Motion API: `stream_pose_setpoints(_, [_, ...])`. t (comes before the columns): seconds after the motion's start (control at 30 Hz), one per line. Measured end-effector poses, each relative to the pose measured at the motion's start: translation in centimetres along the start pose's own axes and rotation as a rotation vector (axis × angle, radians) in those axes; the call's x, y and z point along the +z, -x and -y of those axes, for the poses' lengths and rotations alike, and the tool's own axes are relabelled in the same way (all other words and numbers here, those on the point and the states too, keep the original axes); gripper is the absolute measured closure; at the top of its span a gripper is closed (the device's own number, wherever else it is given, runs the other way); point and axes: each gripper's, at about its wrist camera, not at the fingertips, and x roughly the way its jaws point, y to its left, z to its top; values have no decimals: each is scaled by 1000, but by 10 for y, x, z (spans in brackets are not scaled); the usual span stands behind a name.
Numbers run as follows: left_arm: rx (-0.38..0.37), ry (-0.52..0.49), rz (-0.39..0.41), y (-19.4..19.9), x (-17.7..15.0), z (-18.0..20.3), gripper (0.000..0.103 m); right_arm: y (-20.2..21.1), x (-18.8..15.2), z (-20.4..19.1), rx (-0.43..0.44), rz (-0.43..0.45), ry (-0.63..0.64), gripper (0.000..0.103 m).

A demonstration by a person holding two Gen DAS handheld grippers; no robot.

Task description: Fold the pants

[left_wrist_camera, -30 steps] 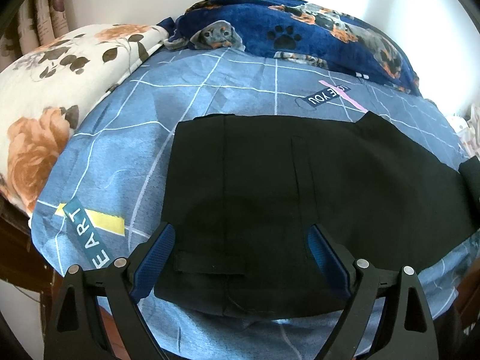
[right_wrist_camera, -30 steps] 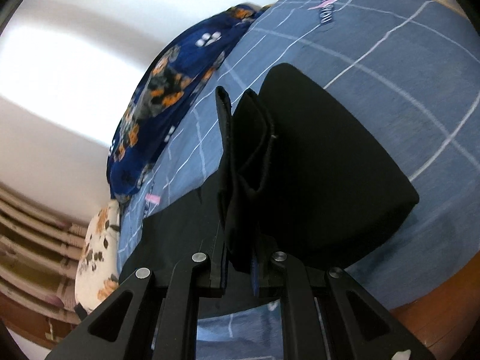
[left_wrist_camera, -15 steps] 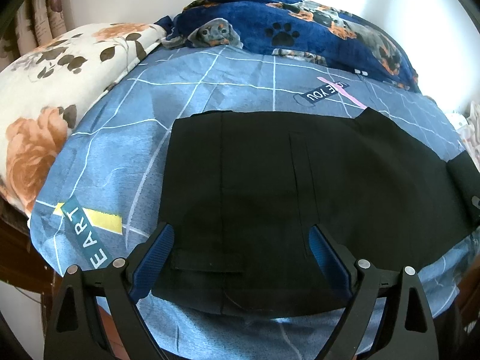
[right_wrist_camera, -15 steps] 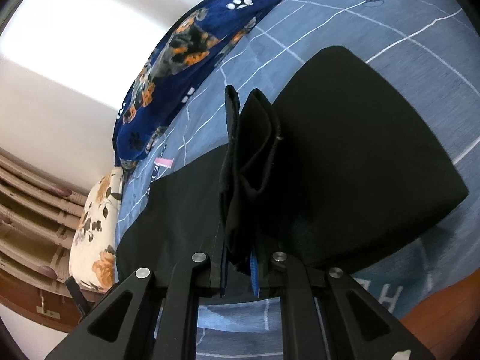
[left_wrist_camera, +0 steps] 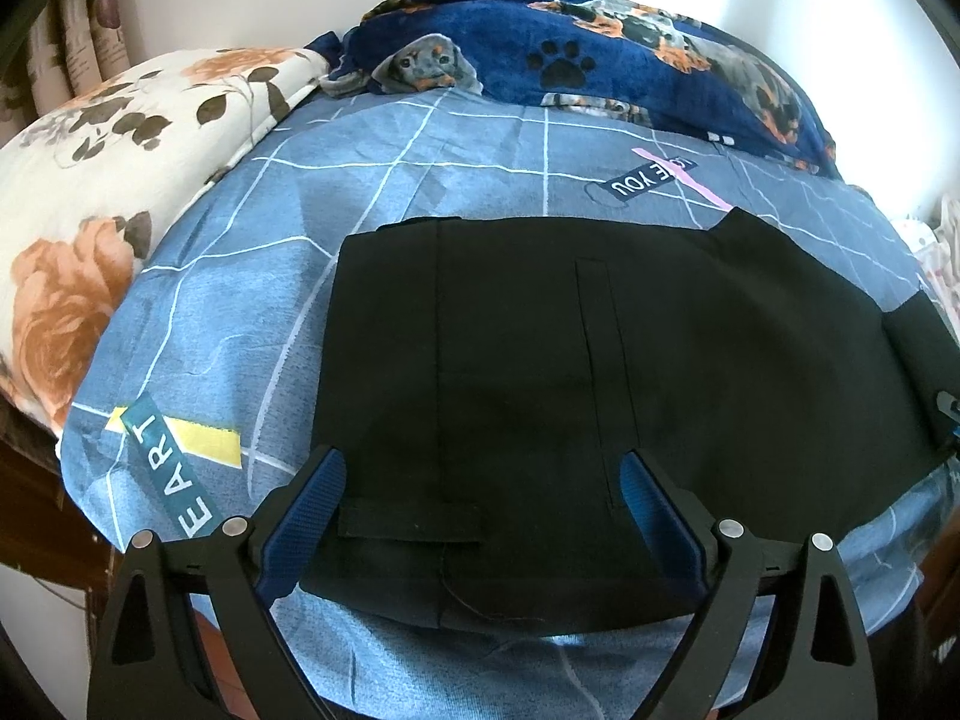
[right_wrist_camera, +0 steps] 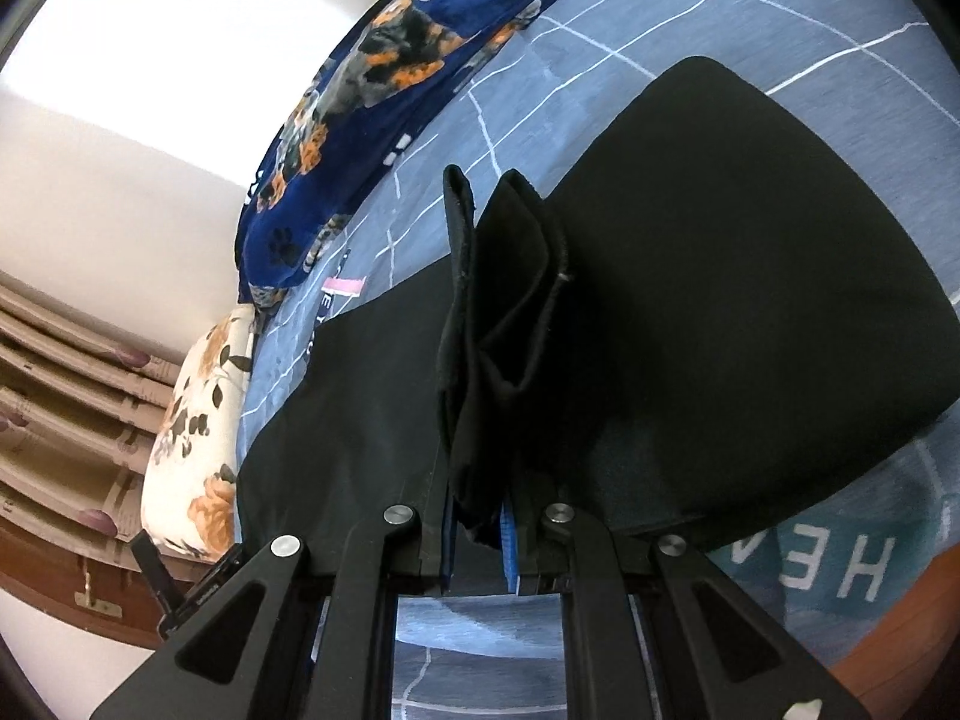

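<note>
Blue grid-printed bedding (left_wrist_camera: 252,276) covers the bed that carries the work, with a floral pillow (left_wrist_camera: 120,180) at one side and a navy dog-print blanket (left_wrist_camera: 600,66) bunched against the white wall behind. Black pants (left_wrist_camera: 570,390) lie across the bedding, their waistband end flat in front of the left tool (left_wrist_camera: 483,492). That tool hangs over the waistband with its blue-padded fingers (left_wrist_camera: 309,498) spread wide on either side of the cloth, gripping nothing.

From the right wrist view, the right tool (right_wrist_camera: 480,531) is pressed together on a bunched fold of the leg end, and the pinched cloth stands up in pleats ahead of it. Beyond the pinch a broad flap of the pants (right_wrist_camera: 750,312) arches over the layer lying on the bed, so the leg end appears to be mid-carry over the lower layer.

The step in hand looks like the lengthwise fold, bringing the legs up to the waist. The next move probably calls for the right tool to bring the hem to the waistband edge, lay it square on top, then let go. The left tool seems placed to pin or steady the waistband so the lower layer does not drag. One risk is the bunched hem landing creased and needing smoothing.
</note>
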Motion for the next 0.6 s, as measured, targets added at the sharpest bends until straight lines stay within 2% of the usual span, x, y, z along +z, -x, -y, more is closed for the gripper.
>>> stream_pose_setpoints(0.6, [2,-6,-2,-2,-1,2,9,-16,-11,-15,6,-36,24,92])
